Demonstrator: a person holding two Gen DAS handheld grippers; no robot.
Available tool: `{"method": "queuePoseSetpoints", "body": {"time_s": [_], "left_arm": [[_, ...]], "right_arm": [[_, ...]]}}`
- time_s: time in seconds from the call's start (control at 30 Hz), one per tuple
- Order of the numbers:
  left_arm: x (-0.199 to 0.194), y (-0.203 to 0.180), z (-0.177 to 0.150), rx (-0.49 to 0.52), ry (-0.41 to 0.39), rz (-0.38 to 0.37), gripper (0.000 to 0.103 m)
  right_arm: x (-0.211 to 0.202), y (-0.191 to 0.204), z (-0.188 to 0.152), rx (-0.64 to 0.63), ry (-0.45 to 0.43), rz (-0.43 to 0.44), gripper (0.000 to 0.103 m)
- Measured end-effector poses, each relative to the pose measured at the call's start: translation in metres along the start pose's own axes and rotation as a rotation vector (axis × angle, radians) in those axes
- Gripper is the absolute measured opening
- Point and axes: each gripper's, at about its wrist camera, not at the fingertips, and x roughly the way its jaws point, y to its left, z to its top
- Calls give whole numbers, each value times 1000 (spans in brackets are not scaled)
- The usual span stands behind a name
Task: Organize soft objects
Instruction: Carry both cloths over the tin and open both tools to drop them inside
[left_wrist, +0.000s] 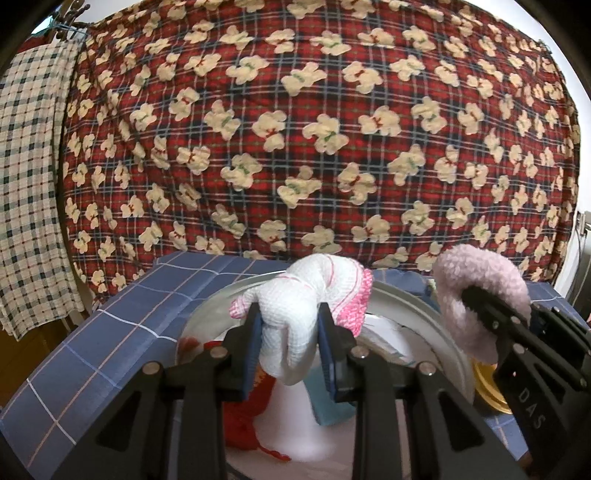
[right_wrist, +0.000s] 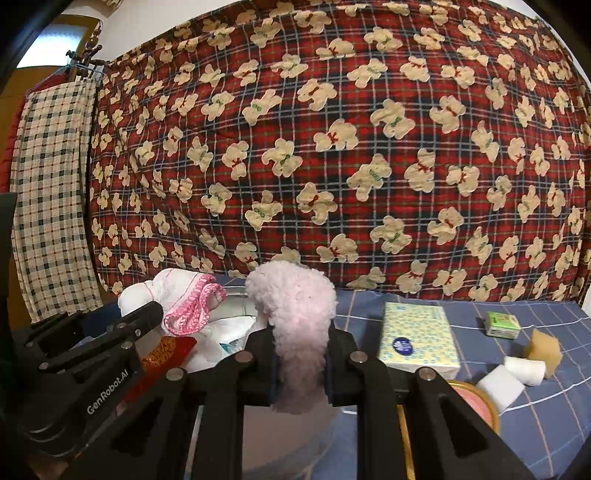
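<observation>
Left gripper (left_wrist: 288, 325) pinched a white waffle-knit cloth with pink trim (left_wrist: 295, 295), while the right gripper (right_wrist: 300, 354) clamped a fluffy pale-pink pad (right_wrist: 295, 314).

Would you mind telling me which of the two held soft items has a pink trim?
The white cloth in the left gripper; the right gripper holds a plain, fluffy pale-pink piece.

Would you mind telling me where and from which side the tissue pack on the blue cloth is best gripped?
Grip the tissue pack across its two long sides near the middle, coming down from above. It lies flat on the blue checked cloth with both long sides free, and it looks soft enough to yield slightly between the jaws.
</observation>
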Motion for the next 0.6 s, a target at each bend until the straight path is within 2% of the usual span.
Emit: {"method": "queuePoseSetpoints", "body": {"time_s": [0.6], "left_arm": [[34,26,-1,-47,94,94,27]], "right_arm": [[63,24,5,62,118,50,20]]}}
